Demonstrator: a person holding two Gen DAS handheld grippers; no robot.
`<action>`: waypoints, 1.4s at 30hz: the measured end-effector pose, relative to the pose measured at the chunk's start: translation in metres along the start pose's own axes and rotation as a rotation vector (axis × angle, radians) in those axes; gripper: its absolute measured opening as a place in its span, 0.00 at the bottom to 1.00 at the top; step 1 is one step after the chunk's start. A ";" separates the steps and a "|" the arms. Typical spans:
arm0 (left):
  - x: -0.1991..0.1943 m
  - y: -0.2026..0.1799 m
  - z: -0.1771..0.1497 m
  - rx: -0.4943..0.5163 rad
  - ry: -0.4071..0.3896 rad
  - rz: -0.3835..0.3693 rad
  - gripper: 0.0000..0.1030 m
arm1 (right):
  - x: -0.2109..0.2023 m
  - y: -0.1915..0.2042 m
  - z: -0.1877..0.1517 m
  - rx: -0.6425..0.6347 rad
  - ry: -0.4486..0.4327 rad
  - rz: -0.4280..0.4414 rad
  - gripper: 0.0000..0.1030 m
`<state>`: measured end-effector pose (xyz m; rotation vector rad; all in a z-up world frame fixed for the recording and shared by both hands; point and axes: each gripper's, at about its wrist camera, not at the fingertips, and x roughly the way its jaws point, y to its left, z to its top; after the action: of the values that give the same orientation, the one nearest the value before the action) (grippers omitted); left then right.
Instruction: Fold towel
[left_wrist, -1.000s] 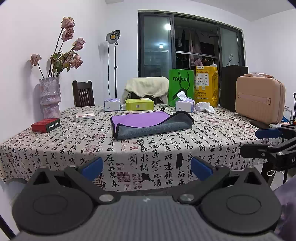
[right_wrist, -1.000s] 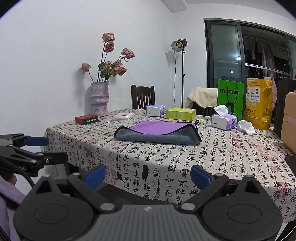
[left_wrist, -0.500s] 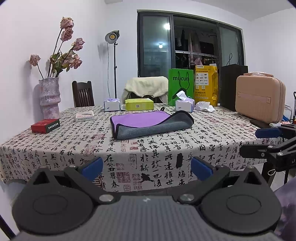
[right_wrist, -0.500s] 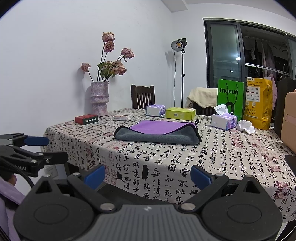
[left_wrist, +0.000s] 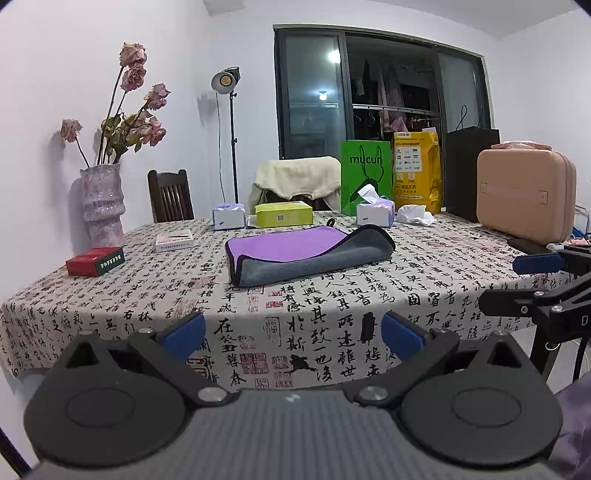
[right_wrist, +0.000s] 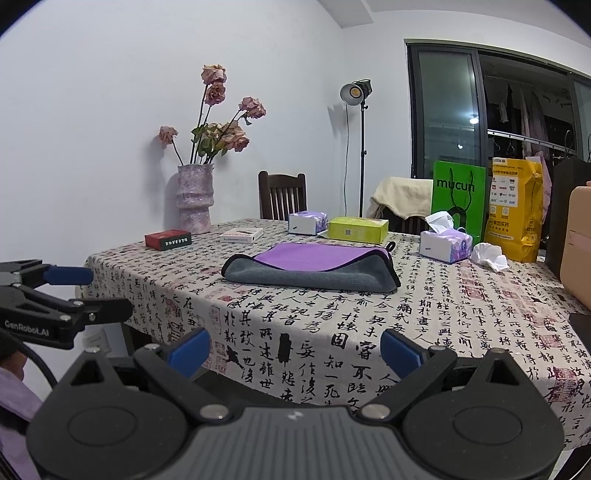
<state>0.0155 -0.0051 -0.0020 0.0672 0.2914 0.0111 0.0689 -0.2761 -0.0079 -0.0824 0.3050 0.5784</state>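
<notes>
Almost nothing has moved since the earlier frames: both grippers hang at the same place before the near edge of the counter (left_wrist: 424, 266), and the towel (left_wrist: 306, 254) lies as it did.

The towel rests in the middle of the counter, on the tablecloth with black calligraphy. It is grey outside and purple inside, and it is already doubled once, with the grey layer turned over along the near side and the right end. I judge that the task is either at its end or waiting for one more fold; the pictures do not decide this.

The left gripper (left_wrist: 291, 332) has its blue fingers (left_wrist: 184, 330) wide apart and holds nothing. The right gripper (right_wrist: 293, 345) is the same, fingers (right_wrist: 400, 347) wide and empty. Each one also shows at the edge of the other's view, so they are held side by side, probably as a rest pose well apart from the cloth.

The other things stand around the towel and not on it: a red box (left_wrist: 95, 261) to the left, a vase of dried roses (left_wrist: 102, 201) behind it, a green box (left_wrist: 283, 215) and tissue boxes (left_wrist: 373, 213) at the far side. This leaves free space for a fold.
</notes>
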 end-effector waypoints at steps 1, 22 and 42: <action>0.002 0.000 0.000 0.002 0.000 0.002 1.00 | 0.002 0.000 0.000 -0.002 0.000 -0.001 0.96; 0.054 0.020 0.010 -0.080 0.034 0.063 1.00 | 0.054 -0.024 0.003 0.026 0.035 -0.033 0.96; 0.123 0.037 0.022 -0.118 0.116 0.085 1.00 | 0.123 -0.055 0.018 0.009 0.080 -0.042 0.96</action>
<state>0.1393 0.0331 -0.0133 -0.0389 0.4031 0.1167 0.2013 -0.2549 -0.0286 -0.1034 0.3830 0.5329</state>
